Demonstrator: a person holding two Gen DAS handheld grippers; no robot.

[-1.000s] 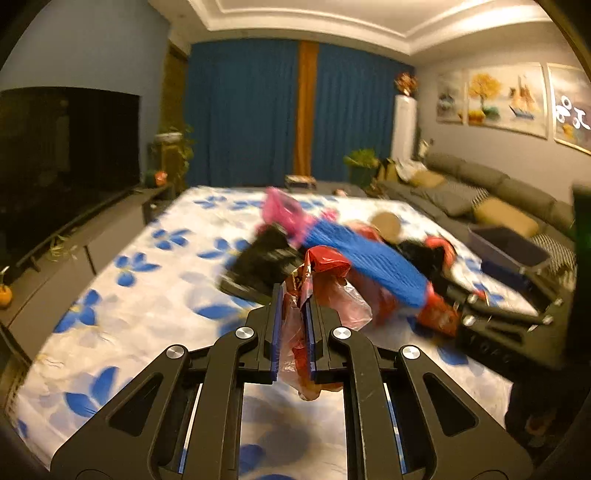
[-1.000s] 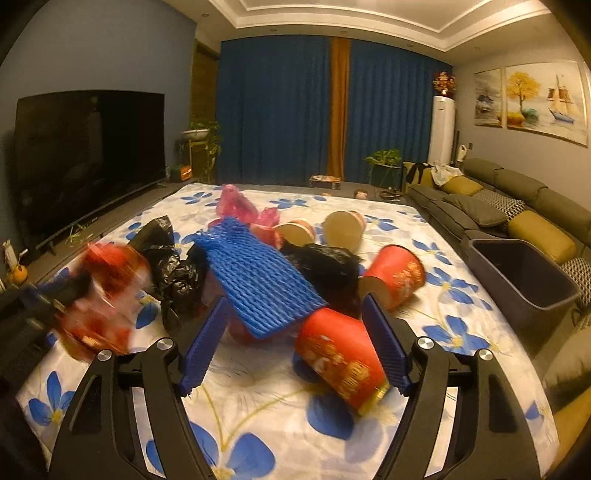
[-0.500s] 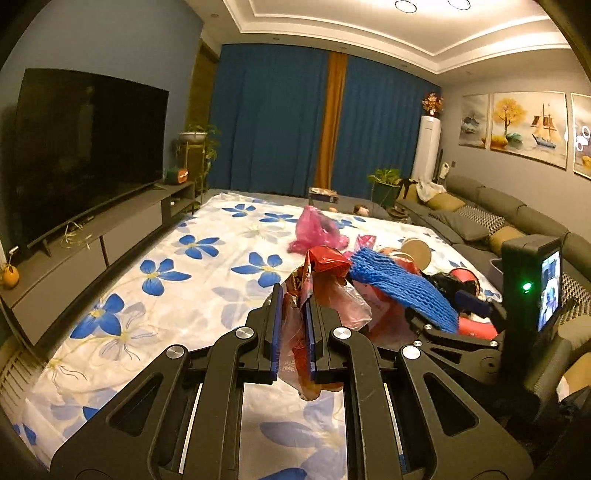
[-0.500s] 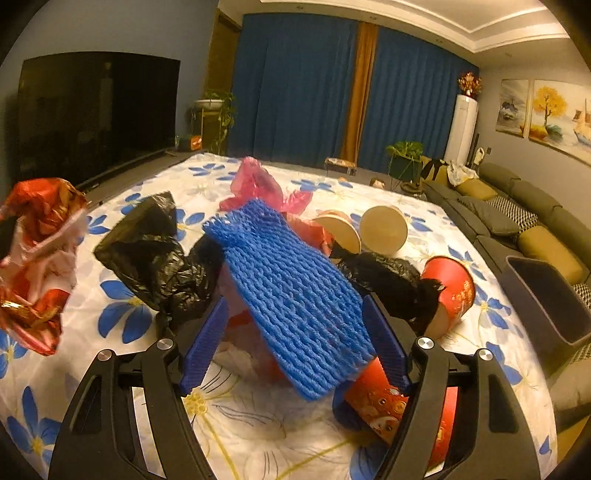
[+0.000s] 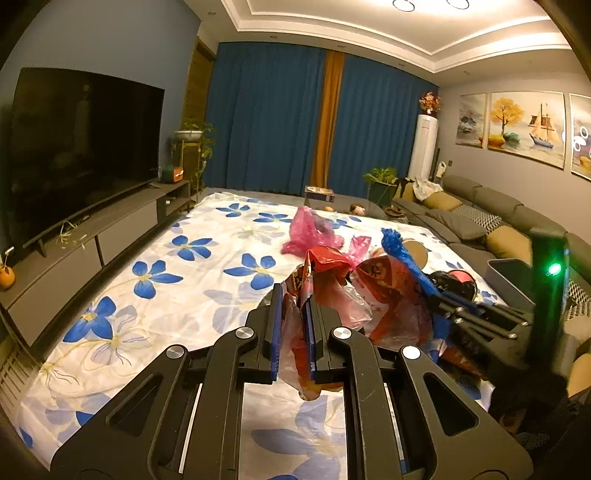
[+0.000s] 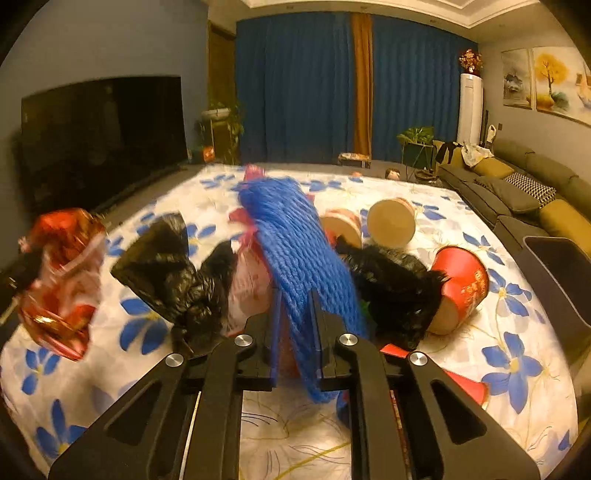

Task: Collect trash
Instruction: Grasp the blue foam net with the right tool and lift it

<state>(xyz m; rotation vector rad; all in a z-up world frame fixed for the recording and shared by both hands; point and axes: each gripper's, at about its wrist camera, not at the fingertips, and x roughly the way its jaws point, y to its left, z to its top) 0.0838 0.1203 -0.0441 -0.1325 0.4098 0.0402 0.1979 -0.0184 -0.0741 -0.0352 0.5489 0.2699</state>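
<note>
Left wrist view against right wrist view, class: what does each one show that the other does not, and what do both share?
Only the left wrist view shows the left gripper, jaws shut on the red-and-clear plastic bag, and the ceiling lights.

Only the right wrist view shows the right gripper, jaws shut on the blue foam net, plus the black plastic bag, the red paper cup on its side and two cups showing pale ends.

Both show the floral sheet, television, blue curtains, sofa, pink bag and grey bin.

glossy crinkled plastic wrapper [image 5: 325, 280], blue foam netting [image 6: 299, 251]
</note>
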